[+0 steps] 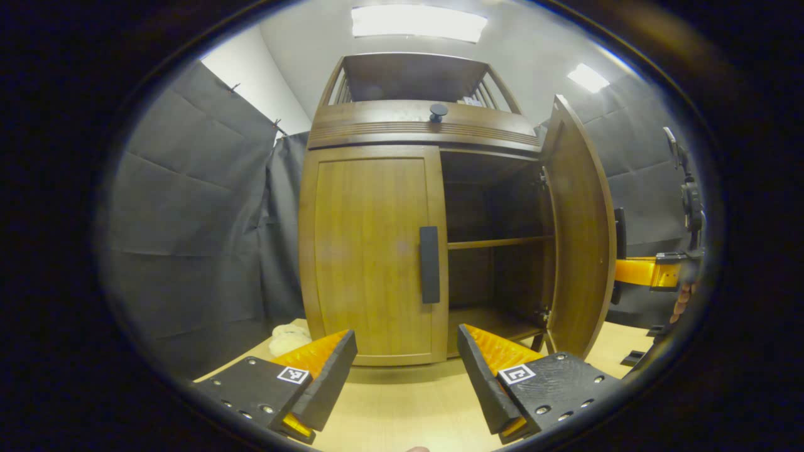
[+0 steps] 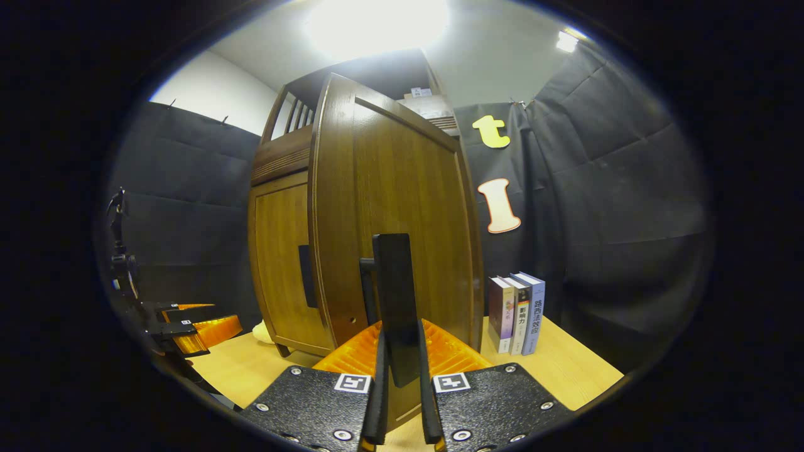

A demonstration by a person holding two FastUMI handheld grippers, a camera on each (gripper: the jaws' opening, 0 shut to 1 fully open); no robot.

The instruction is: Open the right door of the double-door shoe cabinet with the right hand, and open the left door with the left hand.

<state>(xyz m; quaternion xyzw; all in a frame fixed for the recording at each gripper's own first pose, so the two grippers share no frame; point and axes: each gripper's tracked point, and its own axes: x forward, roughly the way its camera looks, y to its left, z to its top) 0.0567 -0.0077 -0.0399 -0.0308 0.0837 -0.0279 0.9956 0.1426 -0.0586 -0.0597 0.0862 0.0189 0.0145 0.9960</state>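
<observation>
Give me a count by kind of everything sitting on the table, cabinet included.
Shoe cabinet: 1
Books: 3, upright beside the cabinet
Pale soft item: 1, by the cabinet's left corner
Total: 5

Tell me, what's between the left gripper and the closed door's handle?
Nothing. In the left gripper view, bare tabletop runs from the open left gripper to the shut left door, whose handle is untouched.

Bare tabletop [image 1: 402,408] lies open between the left gripper [image 1: 407,370] and the shut left door [image 1: 370,251]; its handle [image 1: 429,263] stands unobstructed. The swung-out right door [image 1: 581,232] walls off the right side; books [image 2: 518,311] stand beyond it
</observation>
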